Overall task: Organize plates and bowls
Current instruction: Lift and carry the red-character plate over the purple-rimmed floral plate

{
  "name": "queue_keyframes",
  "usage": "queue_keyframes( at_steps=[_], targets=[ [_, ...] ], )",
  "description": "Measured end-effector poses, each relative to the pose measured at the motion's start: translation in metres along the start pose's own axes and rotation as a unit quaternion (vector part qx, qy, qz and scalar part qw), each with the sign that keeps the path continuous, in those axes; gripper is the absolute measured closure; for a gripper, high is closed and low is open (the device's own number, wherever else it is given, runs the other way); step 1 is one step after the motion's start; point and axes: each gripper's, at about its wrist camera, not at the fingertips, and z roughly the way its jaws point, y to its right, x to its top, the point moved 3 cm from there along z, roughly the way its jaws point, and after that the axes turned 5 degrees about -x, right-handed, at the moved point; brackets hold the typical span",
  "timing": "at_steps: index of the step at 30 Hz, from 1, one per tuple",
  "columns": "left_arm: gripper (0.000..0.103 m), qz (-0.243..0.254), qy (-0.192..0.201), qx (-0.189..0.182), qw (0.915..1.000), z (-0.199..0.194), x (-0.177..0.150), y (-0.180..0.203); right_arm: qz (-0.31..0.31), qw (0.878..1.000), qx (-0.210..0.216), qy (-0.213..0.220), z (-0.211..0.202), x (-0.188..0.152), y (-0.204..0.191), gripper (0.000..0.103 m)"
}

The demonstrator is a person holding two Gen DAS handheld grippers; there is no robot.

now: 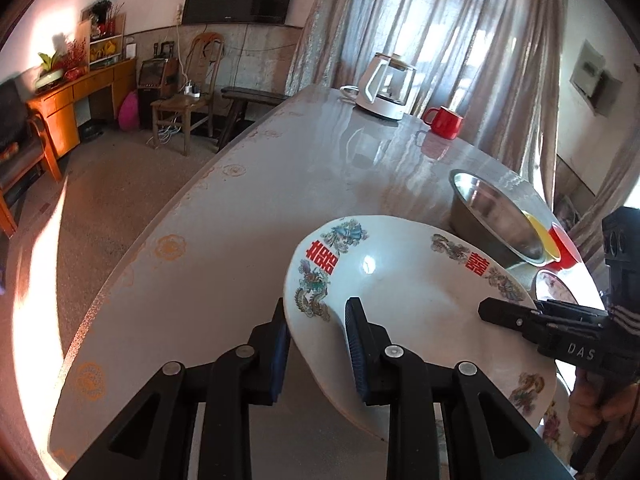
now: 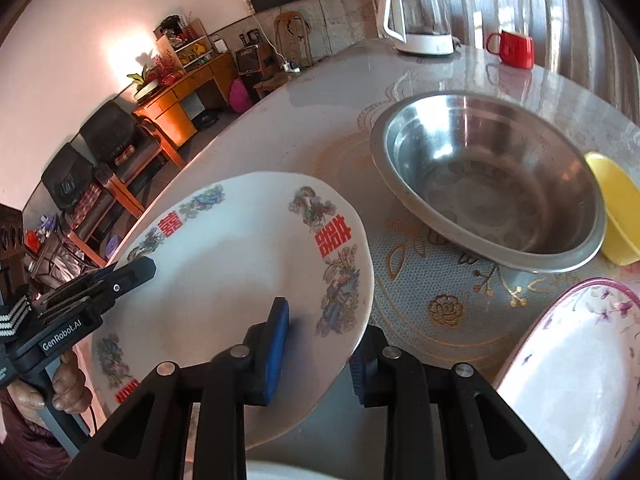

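Note:
A white plate (image 1: 404,280) with red characters and floral print is held tilted above the table; it also shows in the right wrist view (image 2: 224,264). My left gripper (image 1: 316,344) straddles its left rim, one blue-padded finger on each face. My right gripper (image 2: 320,344) straddles the opposite rim the same way. Each gripper shows in the other's view, at the plate's far edge. A steel bowl (image 2: 488,184) stands behind the plate, with a yellow bowl (image 2: 616,212) at its right. A floral-rimmed white plate (image 2: 576,376) lies at the right, near me.
The grey round table (image 1: 224,240) has a white kettle (image 1: 386,88) and a red mug (image 1: 444,122) at its far side. A lace mat (image 2: 432,288) lies under the steel bowl. Another white plate rim (image 2: 280,472) shows below my right gripper. Chairs and a desk stand beyond the table.

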Motion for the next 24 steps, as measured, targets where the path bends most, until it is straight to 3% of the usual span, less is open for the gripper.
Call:
queue_keyframes(
  at_steps=[9,15,24],
  targets=[
    [0.076,0.04,0.031,-0.015,0.9986,-0.025,-0.004,0.032,0.017,0.999,0.008,0.029,-0.034,-0.02,0.019,0.076],
    [0.076,0.07,0.048,-0.052,0.995,-0.046,-0.004,0.069,0.043,0.997,0.013,0.065,-0.076,-0.043,0.039,0.076],
    [0.076,0.121,0.027,-0.114,0.9857,-0.042,-0.01,0.154,0.115,0.989,-0.028,0.091,-0.132,-0.087,0.098,0.076]
  ],
)
